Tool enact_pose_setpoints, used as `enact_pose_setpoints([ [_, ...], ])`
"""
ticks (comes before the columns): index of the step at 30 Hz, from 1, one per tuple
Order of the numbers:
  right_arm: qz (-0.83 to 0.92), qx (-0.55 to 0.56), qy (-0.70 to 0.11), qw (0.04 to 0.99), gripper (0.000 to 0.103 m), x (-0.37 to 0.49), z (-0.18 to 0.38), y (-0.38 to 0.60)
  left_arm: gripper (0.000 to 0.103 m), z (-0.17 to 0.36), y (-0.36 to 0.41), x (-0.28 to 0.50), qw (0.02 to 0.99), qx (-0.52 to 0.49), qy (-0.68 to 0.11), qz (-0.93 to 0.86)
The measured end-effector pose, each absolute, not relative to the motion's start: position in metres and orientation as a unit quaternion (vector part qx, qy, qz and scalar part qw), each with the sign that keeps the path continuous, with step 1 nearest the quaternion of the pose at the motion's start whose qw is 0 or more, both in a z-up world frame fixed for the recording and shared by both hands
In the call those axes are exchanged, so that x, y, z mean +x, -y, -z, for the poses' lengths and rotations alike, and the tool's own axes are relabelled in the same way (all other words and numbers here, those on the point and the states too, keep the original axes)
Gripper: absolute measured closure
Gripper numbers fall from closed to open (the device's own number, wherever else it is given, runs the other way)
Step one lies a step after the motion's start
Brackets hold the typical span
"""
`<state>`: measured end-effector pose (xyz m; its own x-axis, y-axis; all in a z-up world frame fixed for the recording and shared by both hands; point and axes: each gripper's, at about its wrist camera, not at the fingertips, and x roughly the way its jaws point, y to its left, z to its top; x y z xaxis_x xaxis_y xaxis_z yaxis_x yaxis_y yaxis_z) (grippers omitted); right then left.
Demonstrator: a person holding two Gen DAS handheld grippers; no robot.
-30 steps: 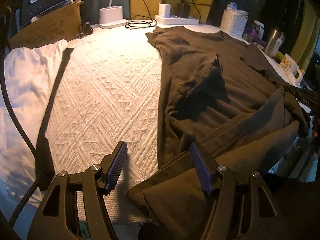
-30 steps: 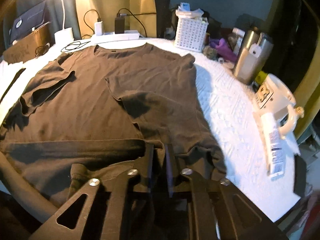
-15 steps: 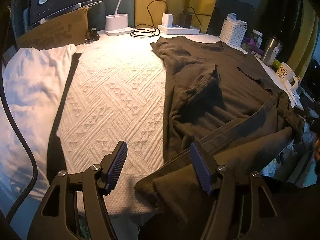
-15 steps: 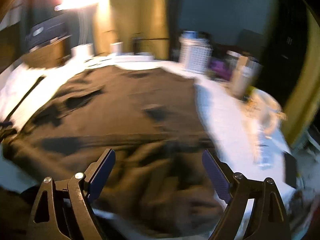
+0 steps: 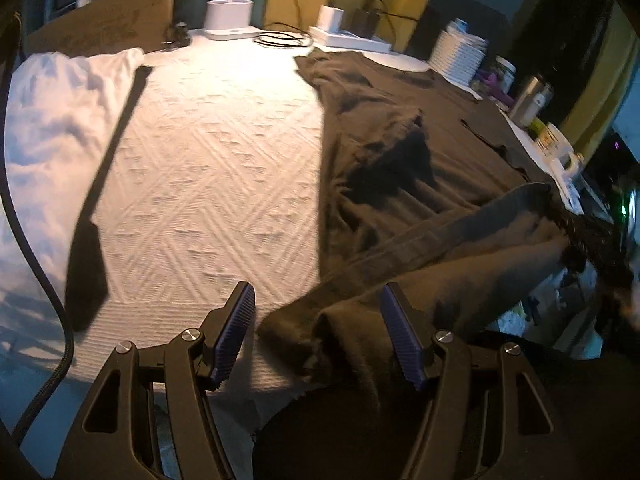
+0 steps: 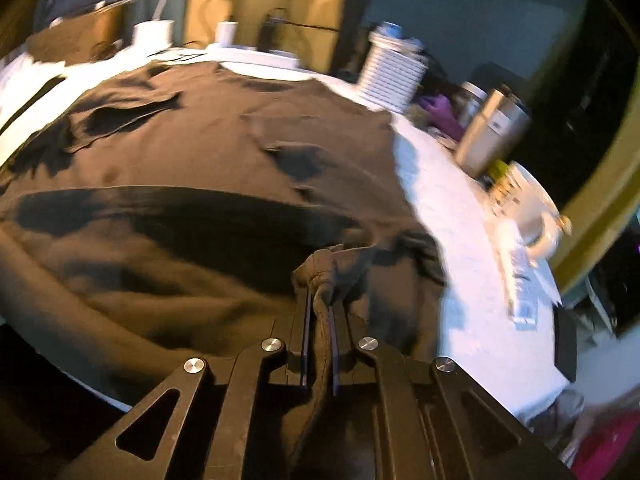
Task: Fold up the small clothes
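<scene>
A dark brown T-shirt [image 5: 400, 168] lies spread on the white textured bedspread [image 5: 208, 168], collar at the far side. Its near hem hangs over the bed's front edge. My left gripper [image 5: 318, 336] is open, its jaws standing either side of the shirt's near left hem corner, which lies between the pads without being pinched. In the right wrist view the shirt [image 6: 192, 148] fills the bed. My right gripper [image 6: 319, 316] is shut on a bunched fold of the shirt's near right hem and lifts it slightly.
A white garment [image 5: 48, 128] lies at the left of the bed. A lamp base [image 5: 230, 20], power strip [image 5: 352, 38] and cables line the far edge. A white basket [image 6: 390, 74], steel tumbler [image 6: 490, 136] and white mug [image 6: 532, 208] stand along the right side.
My right gripper was shut on the hem, opened half a second ago, and is now shut again on a bunch of the hem. My left gripper stayed open and drew slightly nearer the hem corner.
</scene>
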<state>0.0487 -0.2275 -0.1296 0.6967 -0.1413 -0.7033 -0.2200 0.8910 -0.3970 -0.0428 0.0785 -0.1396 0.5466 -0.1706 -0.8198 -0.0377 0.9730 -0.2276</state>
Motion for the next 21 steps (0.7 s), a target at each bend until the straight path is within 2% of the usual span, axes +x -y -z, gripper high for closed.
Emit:
enact_pose_setpoints([
  [11, 0.011, -0.174, -0.375, 0.910, 0.096, 0.051, 0.108, 0.277, 0.038, 0.116, -0.106, -0.047, 0.880, -0.138, -0.454, 0.010],
  [21, 0.005, -0.158, -0.378, 0.912, 0.096, 0.051, 0.113, 0.281, 0.038, 0.141, -0.075, -0.043, 0.870, -0.065, -0.488, 0.022],
])
